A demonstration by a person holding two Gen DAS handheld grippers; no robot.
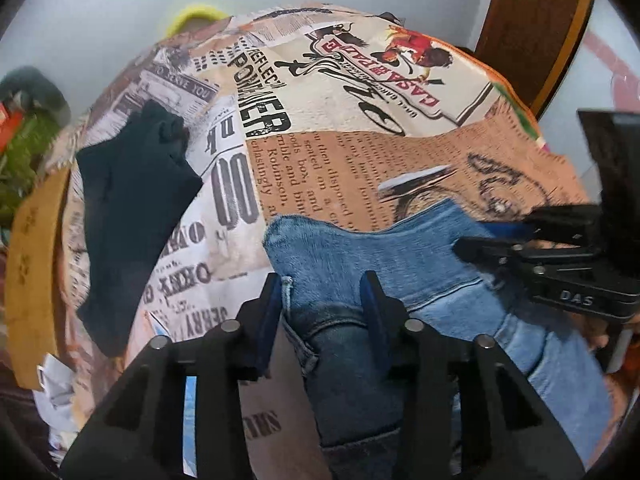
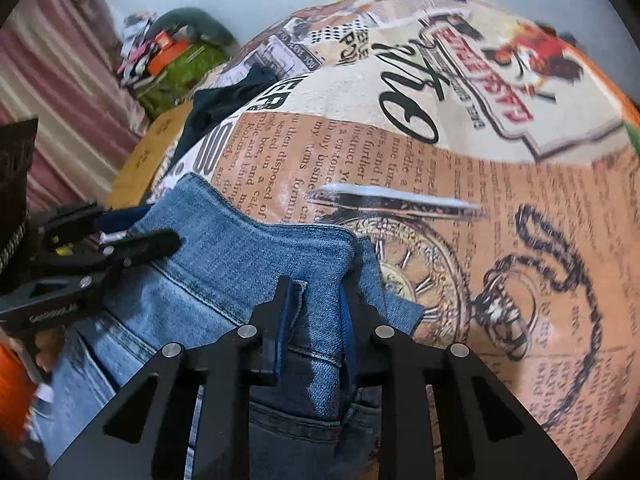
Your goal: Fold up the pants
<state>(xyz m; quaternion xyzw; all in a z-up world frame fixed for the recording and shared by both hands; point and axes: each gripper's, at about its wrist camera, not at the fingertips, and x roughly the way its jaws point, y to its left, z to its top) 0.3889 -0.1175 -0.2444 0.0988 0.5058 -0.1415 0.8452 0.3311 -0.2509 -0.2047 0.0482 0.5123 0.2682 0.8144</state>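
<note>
left gripper (image 1: 324, 296): jaws clamp jeans (image 1: 360, 248) fold | right gripper (image 2: 316, 300): jaws pinch jeans edge | dark garment (image 1: 132, 208) far-left on newsprint-covered bench (image 1: 400, 152), apart

Ahead of the tongs we see a newsprint cloth (image 1: 360, 128); far left lies a dark garment (image 1: 132, 216); beyond, a yellow thing (image 1: 196, 14).

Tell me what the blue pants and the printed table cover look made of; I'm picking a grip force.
The blue pants look like denim: woven, faded matte blue, with a stitched seam and belt loop. The table cover looks like coated or plastic sheet, printed with old newspaper text and a pocket watch; a white glare streak suggests a glossy finish, though laminated fabric can't be ruled out.
</note>
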